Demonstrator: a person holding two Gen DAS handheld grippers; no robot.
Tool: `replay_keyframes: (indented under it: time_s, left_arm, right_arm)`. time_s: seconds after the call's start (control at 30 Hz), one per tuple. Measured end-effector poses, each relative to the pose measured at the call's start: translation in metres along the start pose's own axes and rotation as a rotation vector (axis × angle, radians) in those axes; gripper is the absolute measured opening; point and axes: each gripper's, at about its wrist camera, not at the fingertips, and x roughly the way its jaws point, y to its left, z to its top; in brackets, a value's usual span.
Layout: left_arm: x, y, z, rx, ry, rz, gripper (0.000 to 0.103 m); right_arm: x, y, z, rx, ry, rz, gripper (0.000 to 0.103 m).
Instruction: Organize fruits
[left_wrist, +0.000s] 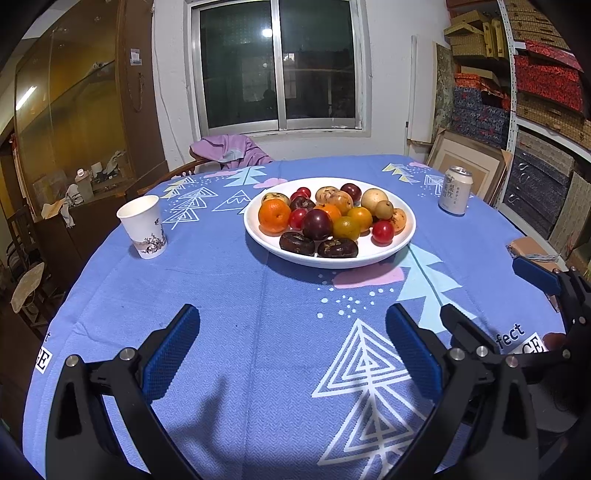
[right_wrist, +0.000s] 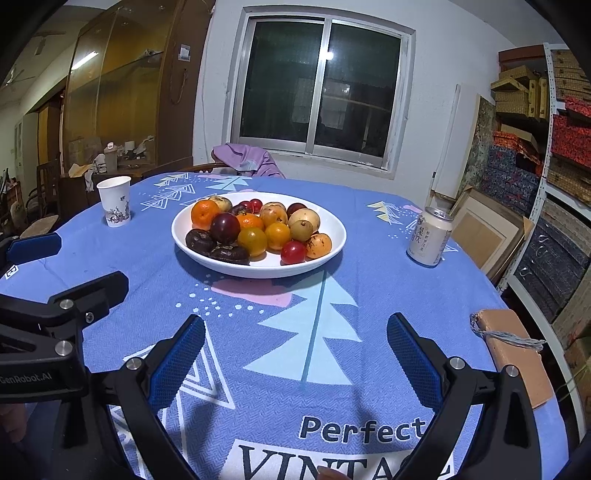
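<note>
A white plate (left_wrist: 328, 258) heaped with fruit (left_wrist: 317, 223) is set on the counter (left_wrist: 258, 350), which is covered by a blue cloth. Well short of the plate, the left gripper (left_wrist: 291, 354) and the right gripper (right_wrist: 295, 354) are held released, nothing between the fingers. A paper cup (left_wrist: 144, 225) is seen left of the plate, a can (left_wrist: 455, 190) right of it. Only in the right wrist view are the printed words "Perfect VINTA..." (right_wrist: 362, 430) legible on the cloth and a tan padded block (right_wrist: 517, 354) shown whole.
</note>
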Motion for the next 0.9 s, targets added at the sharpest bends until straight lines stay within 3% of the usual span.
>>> replay_keyframes:
  time_s: [0.43, 0.8, 0.9]
  left_arm:
    - [-0.001, 0.001, 0.001, 0.0, -0.003, 0.003, 0.099]
    - [0.0, 0.005, 0.002, -0.007, 0.001, 0.019, 0.099]
    - [0.001, 0.004, 0.002, -0.001, 0.001, 0.021, 0.099]
  right_arm:
    - [0.0, -0.001, 0.0, 0.003, 0.004, 0.001, 0.1]
    - [0.007, -0.022, 0.003, 0.089, 0.042, -0.031, 0.1]
    - [0.007, -0.027, 0.003, 0.126, 0.044, 0.004, 0.1]
